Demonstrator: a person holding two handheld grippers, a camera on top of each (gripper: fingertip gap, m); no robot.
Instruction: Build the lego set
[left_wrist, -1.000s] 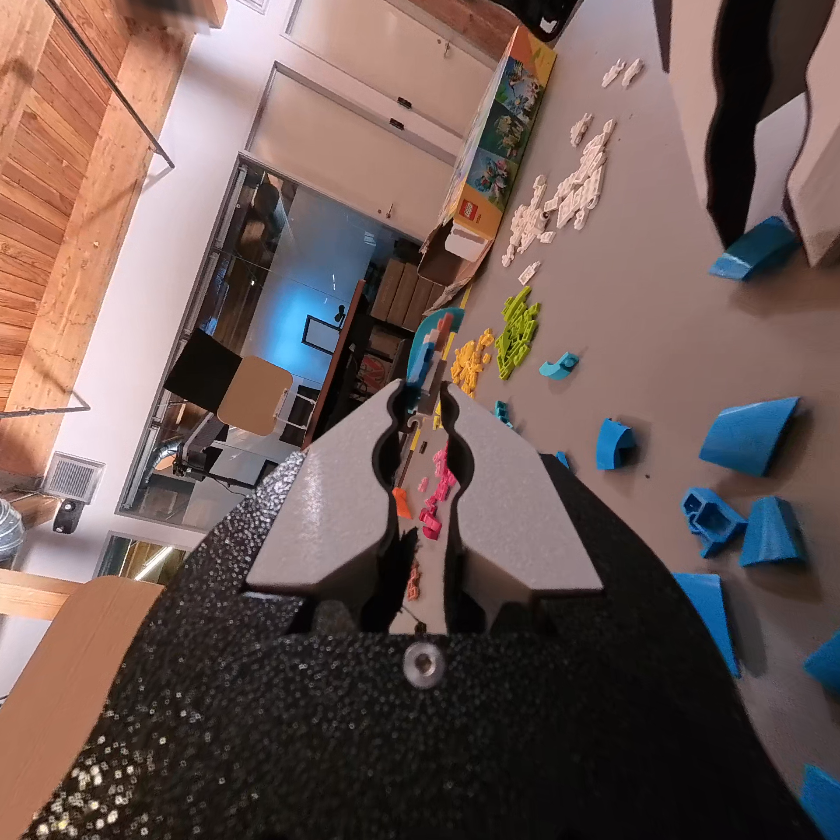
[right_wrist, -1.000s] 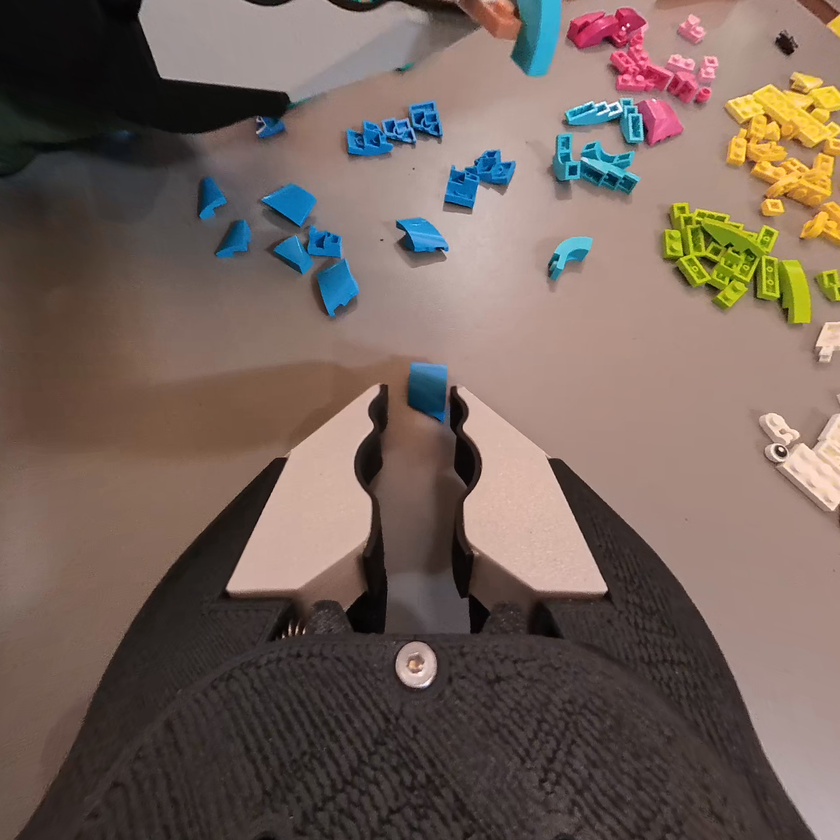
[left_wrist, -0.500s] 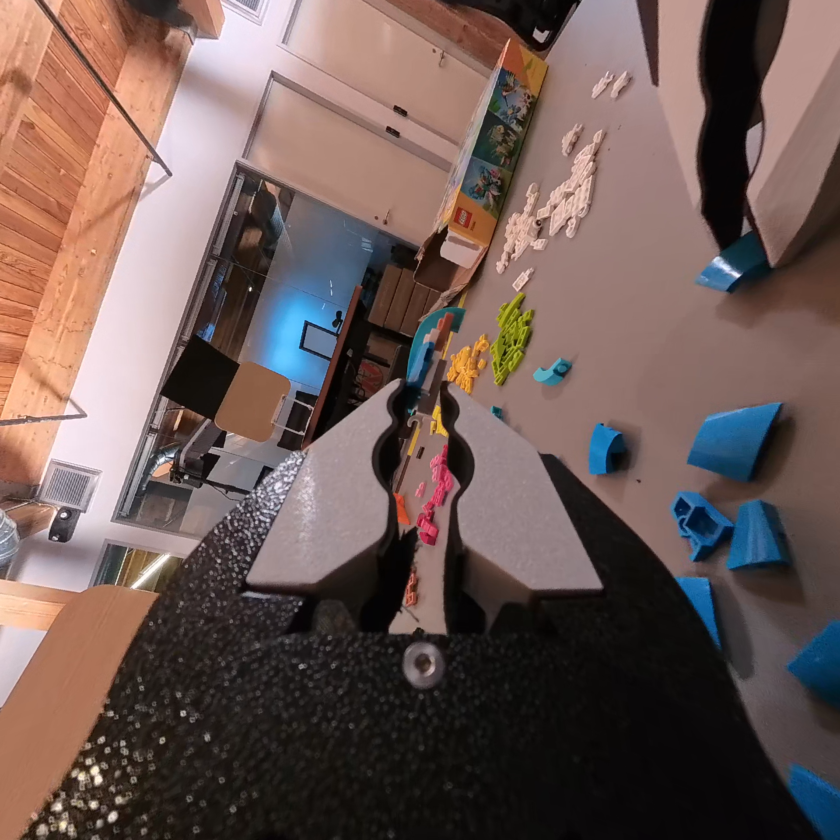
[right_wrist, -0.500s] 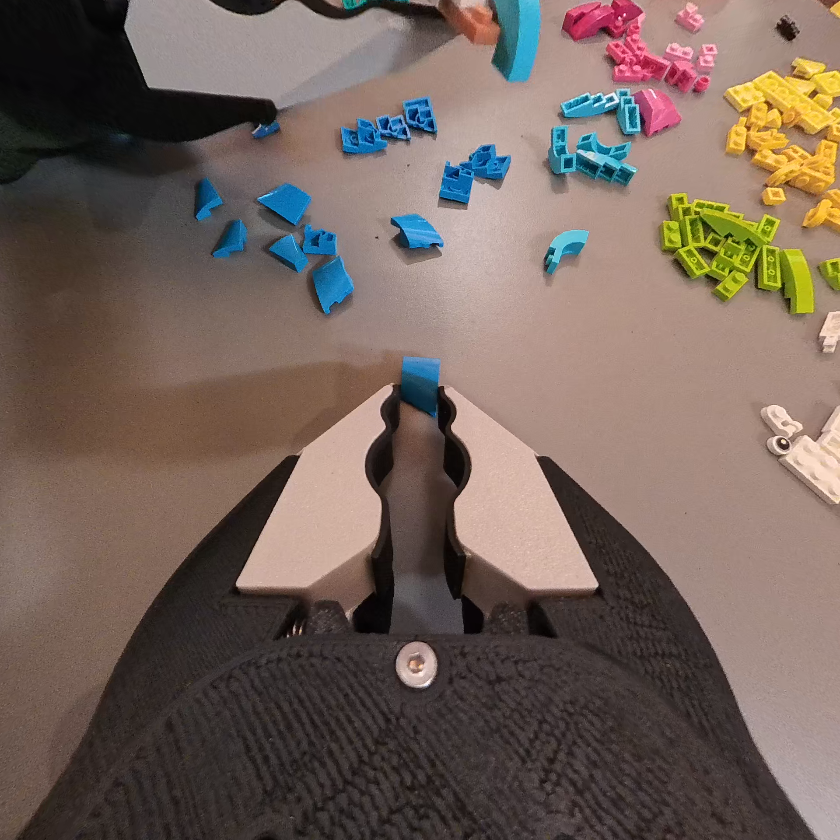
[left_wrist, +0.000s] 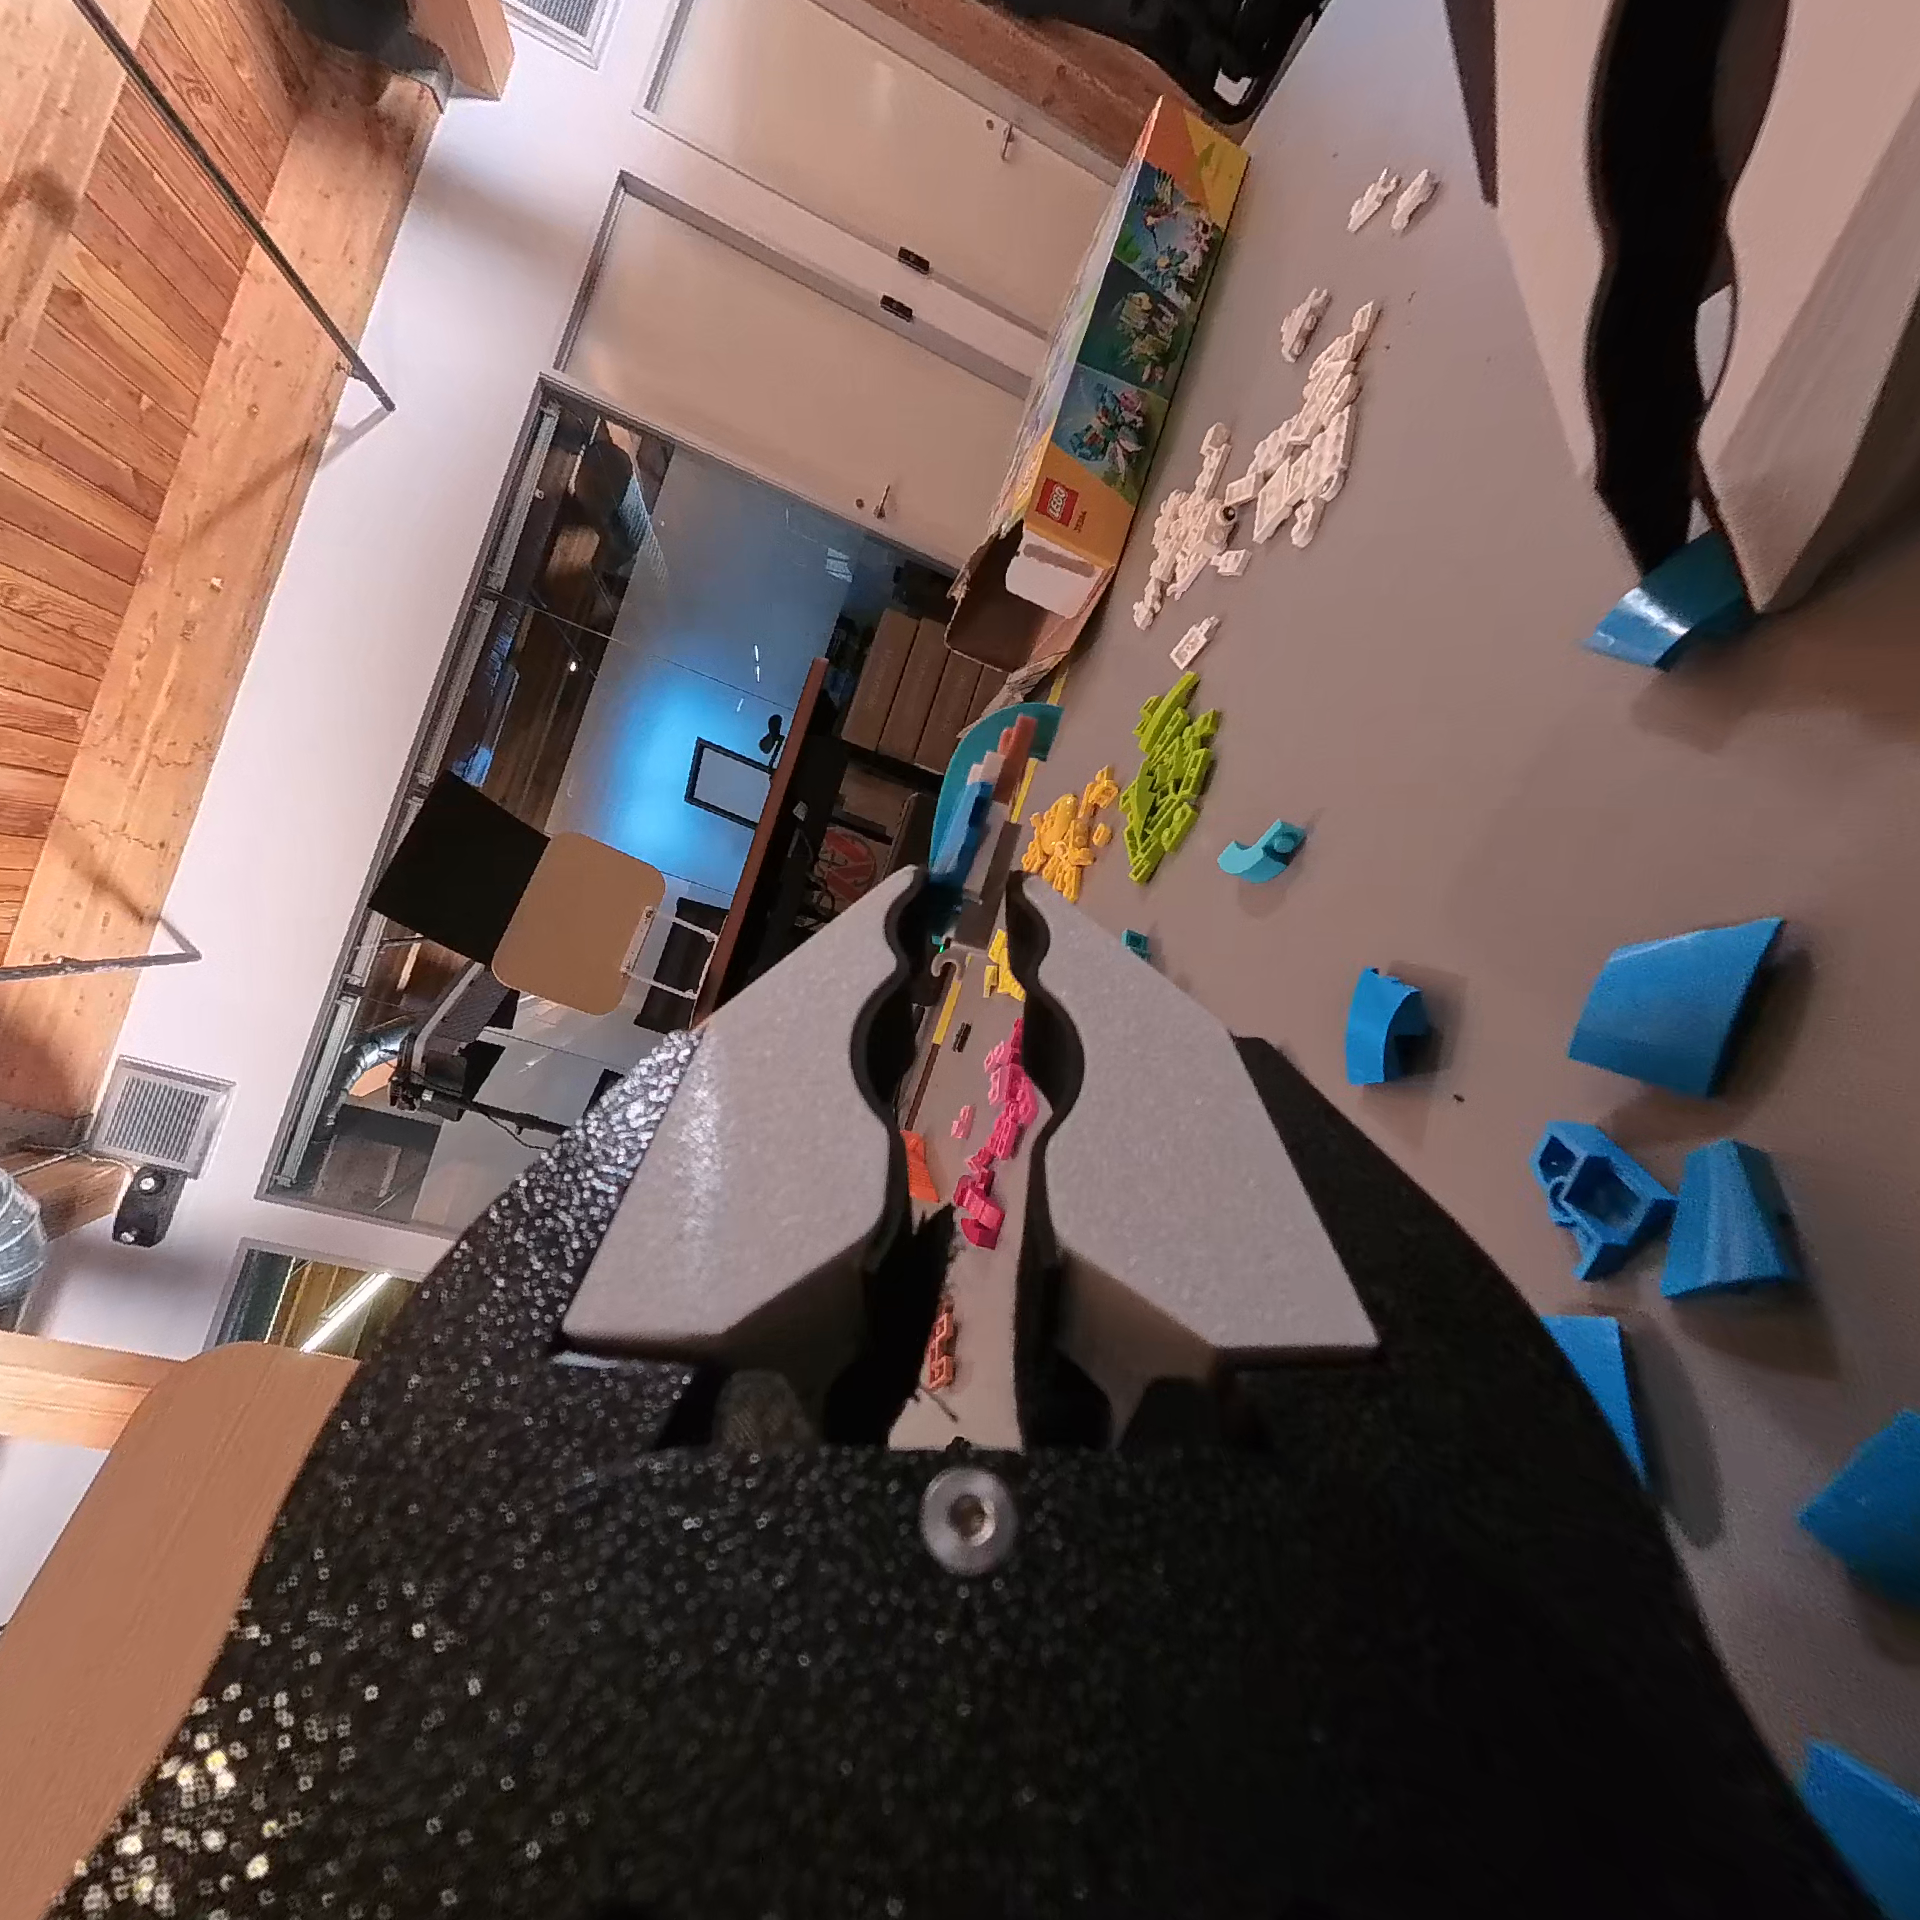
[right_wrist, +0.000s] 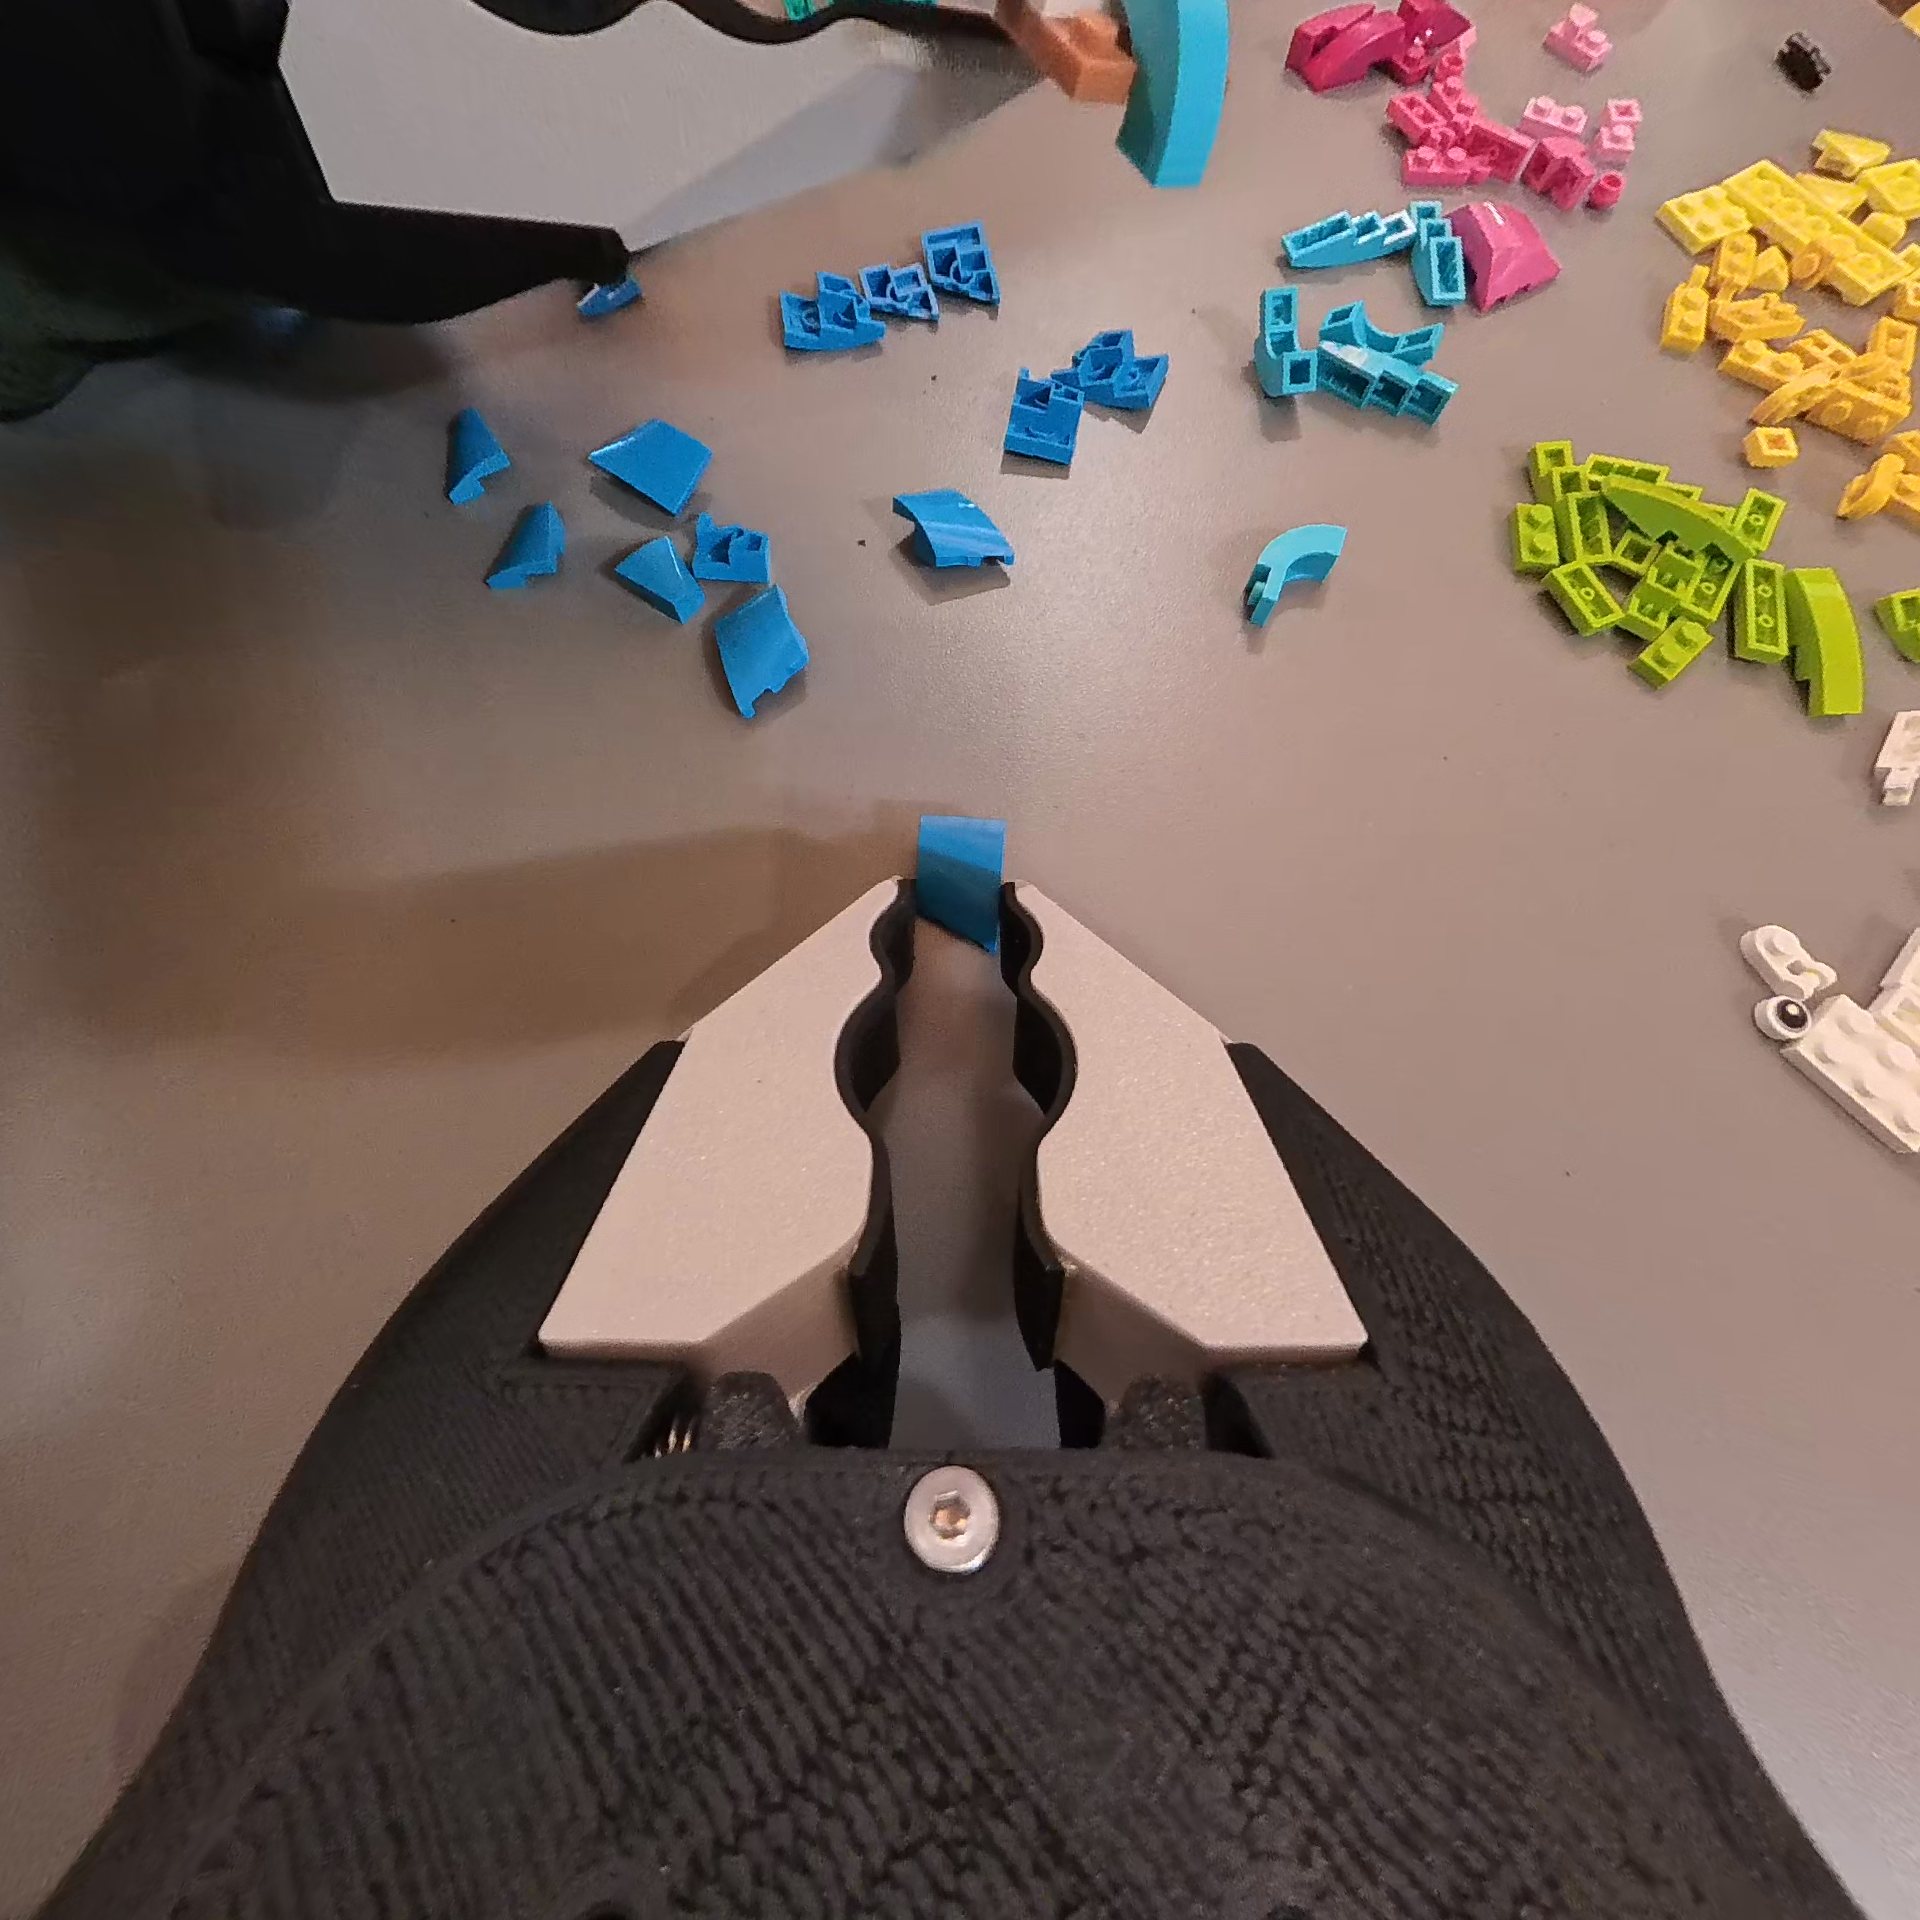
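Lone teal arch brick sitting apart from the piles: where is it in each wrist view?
Left wrist view: teal arch brick, right of centre, just right of the lime green pile.
Right wrist view: upper right of centre, left of the lime green pile, beyond the right claw.
Shared landmark: the lime green pile.

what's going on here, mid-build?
Yes. A person works two handheld grippers over a grey table of colour-sorted lego piles. The right gripper is shut on a blue curved piece at its fingertips. The left gripper holds a partly built assembly of teal, blue and orange parts up off the table. Loose blue pieces, lime pieces and the set's box lie around.
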